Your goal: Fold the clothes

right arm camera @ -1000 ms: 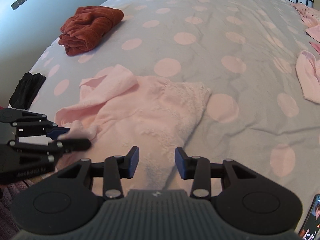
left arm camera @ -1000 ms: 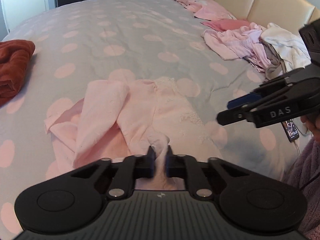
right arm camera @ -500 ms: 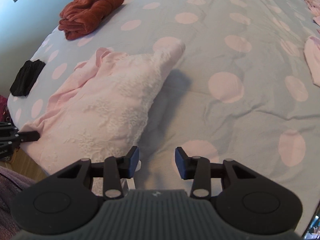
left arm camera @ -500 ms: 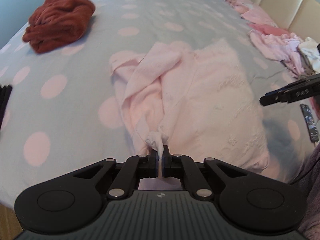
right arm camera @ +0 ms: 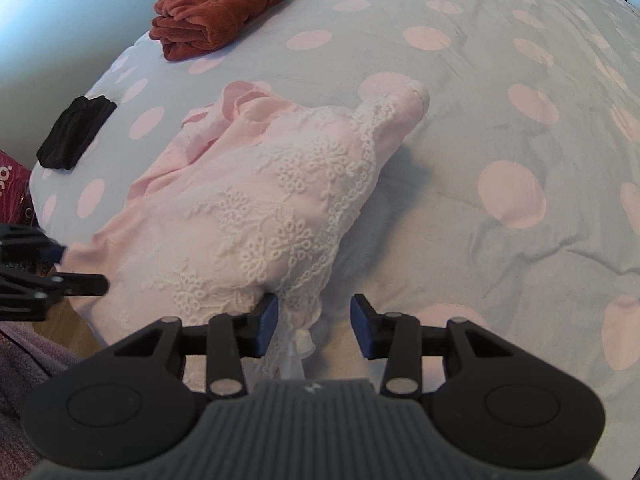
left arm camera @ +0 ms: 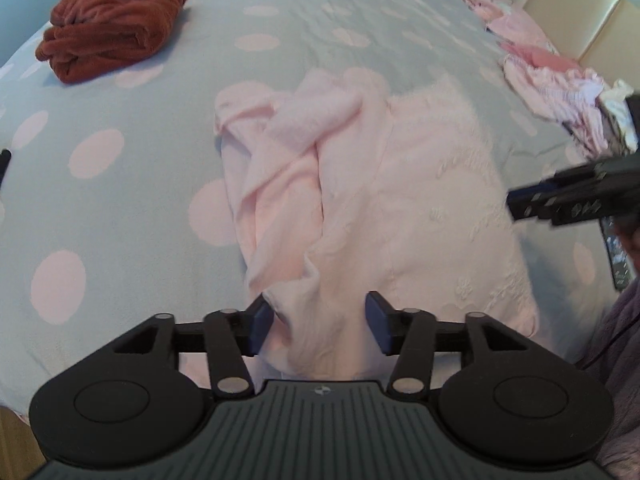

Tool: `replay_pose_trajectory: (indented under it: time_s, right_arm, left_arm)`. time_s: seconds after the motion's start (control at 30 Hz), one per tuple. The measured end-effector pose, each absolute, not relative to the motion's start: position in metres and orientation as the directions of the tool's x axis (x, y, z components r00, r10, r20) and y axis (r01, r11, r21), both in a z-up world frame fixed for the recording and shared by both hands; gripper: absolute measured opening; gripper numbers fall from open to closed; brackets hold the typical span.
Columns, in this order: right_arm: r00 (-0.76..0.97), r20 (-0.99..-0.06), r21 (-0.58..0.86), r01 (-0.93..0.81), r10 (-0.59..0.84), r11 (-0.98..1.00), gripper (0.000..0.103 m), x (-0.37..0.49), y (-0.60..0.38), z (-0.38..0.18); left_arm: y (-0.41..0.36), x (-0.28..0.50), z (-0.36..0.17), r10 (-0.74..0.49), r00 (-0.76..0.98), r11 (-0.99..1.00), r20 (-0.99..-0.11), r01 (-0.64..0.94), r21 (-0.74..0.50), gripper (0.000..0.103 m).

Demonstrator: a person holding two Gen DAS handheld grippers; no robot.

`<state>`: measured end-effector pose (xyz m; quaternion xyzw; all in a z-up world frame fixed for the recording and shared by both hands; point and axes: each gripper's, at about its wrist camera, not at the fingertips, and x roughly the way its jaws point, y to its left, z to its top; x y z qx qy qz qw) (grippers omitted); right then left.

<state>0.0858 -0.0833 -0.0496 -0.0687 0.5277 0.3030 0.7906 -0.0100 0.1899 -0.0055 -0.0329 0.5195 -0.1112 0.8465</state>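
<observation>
A pale pink garment point(left arm camera: 400, 200) with white lace embroidery lies crumpled on the grey, pink-dotted bedspread point(left arm camera: 120, 200), near the bed's front edge. My left gripper point(left arm camera: 320, 316) is over its near hem. Its jaws are opening, and a fold of the pink fabric lies loose between the pads without being pressed. In the right wrist view the garment point(right arm camera: 260, 200) shows its lace side. My right gripper point(right arm camera: 314, 316) stands open over the lace corner, which hangs close to the left pad. Each gripper shows in the other's view: the right gripper point(left arm camera: 520, 204) and the left gripper point(right arm camera: 82, 266).
A folded rust-red garment point(left arm camera: 116, 20) lies at the far left and a black cloth point(right arm camera: 76, 132) near the left edge. Pink and white clothes point(left arm camera: 560, 92) are piled by the cream headboard point(left arm camera: 580, 12). A phone point(left arm camera: 618, 256) and a purple sleeve point(left arm camera: 616, 360) are at the right.
My left gripper, earlier shut on the pink hem, dragged the garment toward the bed's near edge and has spread its jaws off the fabric. My right gripper sank to the lace corner.
</observation>
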Motion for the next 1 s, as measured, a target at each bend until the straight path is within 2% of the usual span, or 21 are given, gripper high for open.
replay_pose_trajectory:
  time_s: [0.27, 0.67, 0.73, 0.8, 0.87, 1.0]
  right_arm:
    - [0.284, -0.876, 0.201, -0.521, 0.391, 0.83, 0.044, 0.092, -0.098, -0.038]
    - [0.35, -0.801, 0.254, -0.537, 0.487, 0.804, 0.045, 0.094, -0.105, -0.015]
    - [0.354, -0.795, 0.252, -0.546, 0.493, 0.799, 0.045, 0.096, -0.1, -0.015]
    - [0.358, -0.8, 0.242, -0.542, 0.482, 0.804, 0.045, 0.101, -0.096, -0.019]
    - [0.359, -0.806, 0.234, -0.537, 0.47, 0.811, 0.045, 0.107, -0.092, -0.023]
    - [0.361, -0.809, 0.235, -0.525, 0.464, 0.818, 0.045, 0.115, -0.086, -0.028]
  left_arm:
    - [0.181, 0.041, 0.009, -0.309, 0.481, 0.951, -0.82, 0.167, -0.261, 0.051]
    - [0.184, 0.115, -0.054, -0.357, 0.446, 0.926, -0.821, 0.053, -0.374, 0.049]
    - [0.183, 0.118, -0.058, -0.376, 0.451, 0.917, -0.809, 0.057, -0.395, 0.042]
    - [0.178, 0.119, -0.057, -0.385, 0.457, 0.915, -0.802, 0.078, -0.395, 0.016]
    - [0.17, 0.118, -0.052, -0.375, 0.473, 0.923, -0.797, 0.112, -0.368, 0.004]
    - [0.157, 0.102, -0.021, -0.344, 0.568, 0.938, -0.748, 0.178, -0.296, 0.0]
